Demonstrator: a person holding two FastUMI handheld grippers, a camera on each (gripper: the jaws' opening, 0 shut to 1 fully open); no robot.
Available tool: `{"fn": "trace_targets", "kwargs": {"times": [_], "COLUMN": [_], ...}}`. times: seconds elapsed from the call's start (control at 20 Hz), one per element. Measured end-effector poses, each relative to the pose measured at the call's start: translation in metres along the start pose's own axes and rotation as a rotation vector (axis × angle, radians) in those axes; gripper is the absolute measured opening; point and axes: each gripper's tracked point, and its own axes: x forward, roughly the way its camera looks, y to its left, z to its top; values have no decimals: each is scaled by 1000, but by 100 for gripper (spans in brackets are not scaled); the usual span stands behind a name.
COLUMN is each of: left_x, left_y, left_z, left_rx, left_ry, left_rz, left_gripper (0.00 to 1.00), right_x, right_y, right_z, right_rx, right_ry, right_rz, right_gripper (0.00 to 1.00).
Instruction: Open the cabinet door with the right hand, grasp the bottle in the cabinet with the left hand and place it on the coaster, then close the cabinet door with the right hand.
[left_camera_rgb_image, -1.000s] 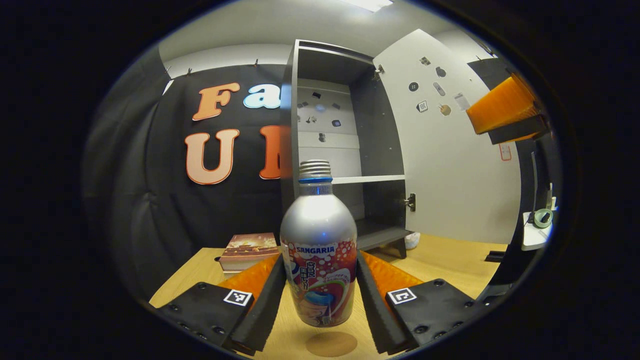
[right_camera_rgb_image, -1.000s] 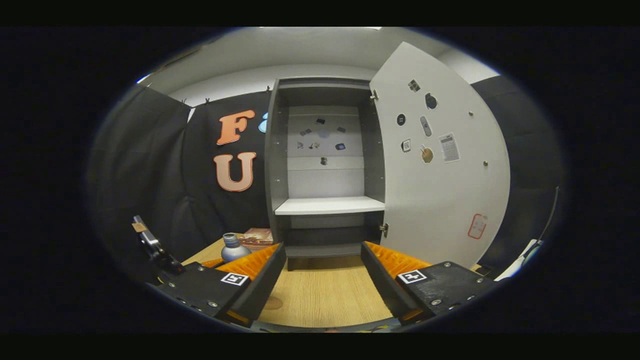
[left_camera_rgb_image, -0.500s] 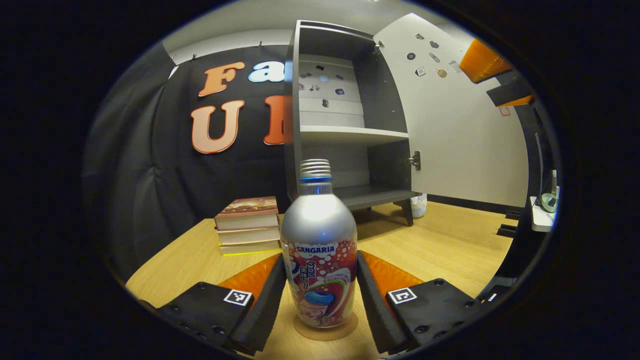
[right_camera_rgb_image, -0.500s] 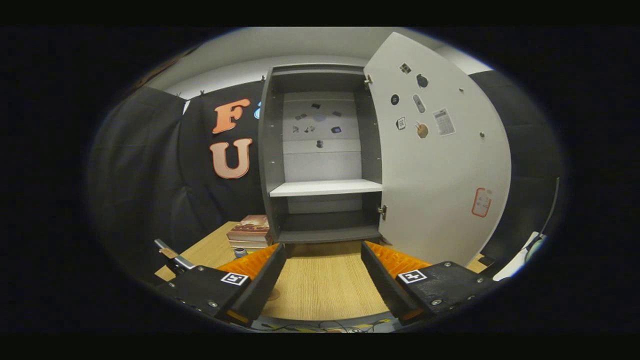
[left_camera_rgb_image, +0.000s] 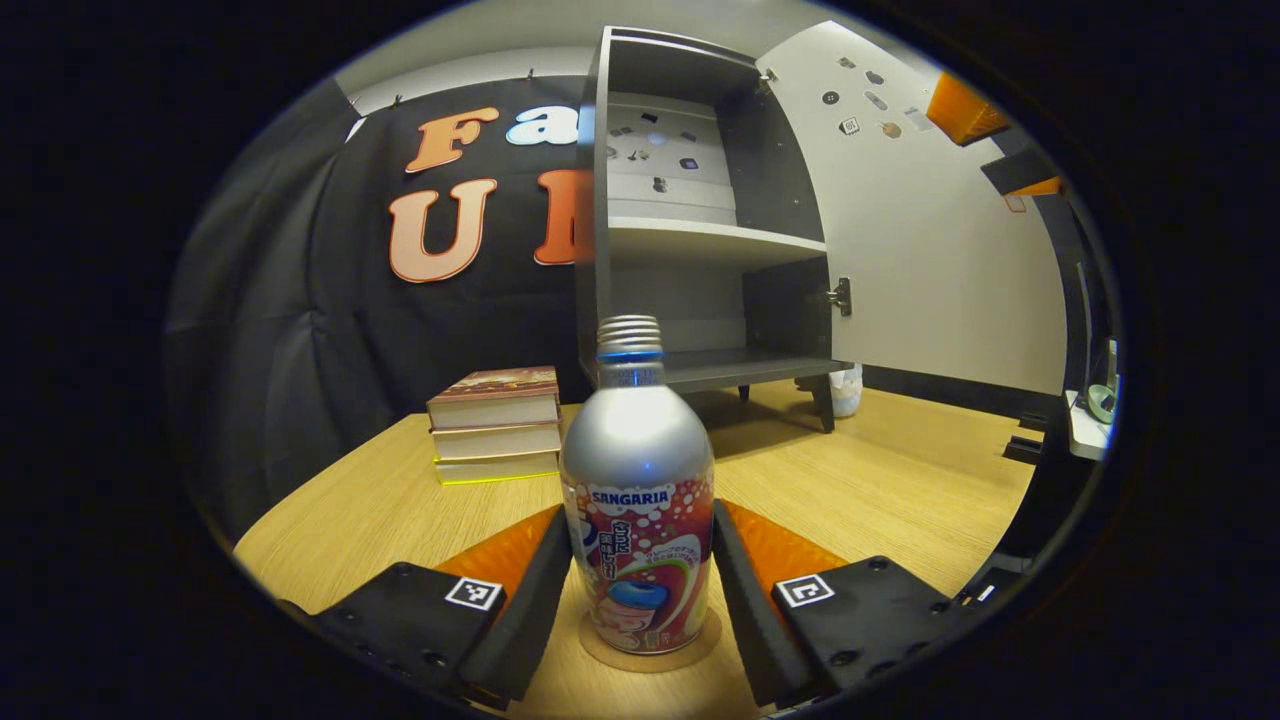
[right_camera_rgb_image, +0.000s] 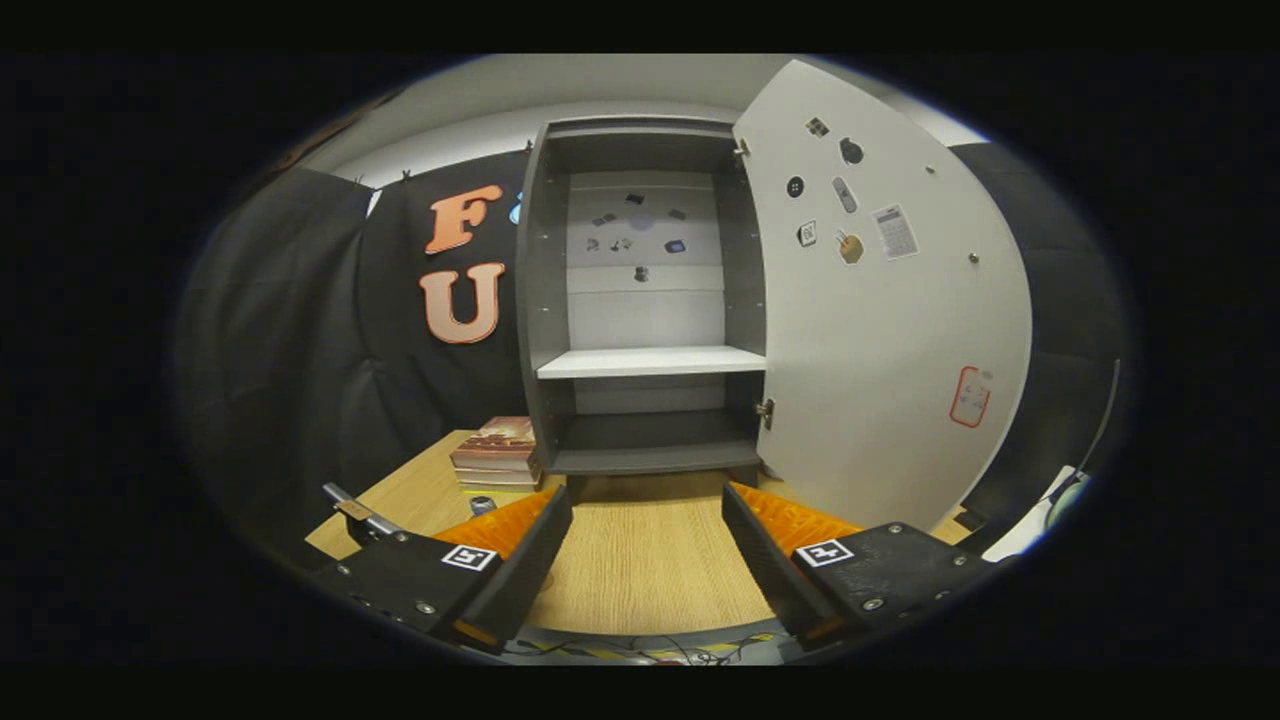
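Books (left_camera_rgb_image: 495, 425): a stack on the table (left_camera_rgb_image: 880, 480), left of the bottle and well apart from it; no obstacle to letting go.
Left gripper (left_camera_rgb_image: 640, 575): jaws closed on the bottle, one pad on each side of its lower body.
Bottle (left_camera_rgb_image: 638, 500): upright, its base resting on the round coaster (left_camera_rgb_image: 695, 645), roughly centred on it as far as the left gripper view shows.
Step in hand: judged to be the release onto the coaster. Open both fingers evenly and wide enough to clear the body, then draw the gripper straight back along its own line so neither pad drags the bottle sideways or tips it.
Cabinet (right_camera_rgb_image: 640, 300): open, shelves bare, standing at the back of the table.
Door (right_camera_rgb_image: 880, 320): swung out wide on the right.
Right gripper (right_camera_rgb_image: 645, 550): jaws open and holding nothing, low over the table and facing the cabinet.
Next for it: probably reach the door's free edge, and push only once the left gripper is clear of the bottle.
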Motion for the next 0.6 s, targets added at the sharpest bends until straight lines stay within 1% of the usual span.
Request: {"fn": "trace_targets", "kwargs": {"times": [0.15,0.4,0.45,0.5,0.6], "left_x": [0,-2,-2,-2,-2], "left_y": [-4,-3,-3,-4,-4], "left_z": [-5,-10,-9,-9,-3], "left_rx": [-12,-34,-29,-21,2], "left_ry": [32,63,67,70,62], "left_rz": [-7,-8,-12,-17,-21], "left_gripper": [87,87,87,87,87], "right_x": [0,-3,-5,-7,-9], "right_y": [1,1,1,1,-1], "right_z": [3,6,6,6,8], "right_rx": [6,0,3,8,20], "right_ry": [-3,-13,-15,-16,-21], "right_rz": [-3,-9,-10,-13,-18], "right_gripper": [93,93,88,93,93]}}
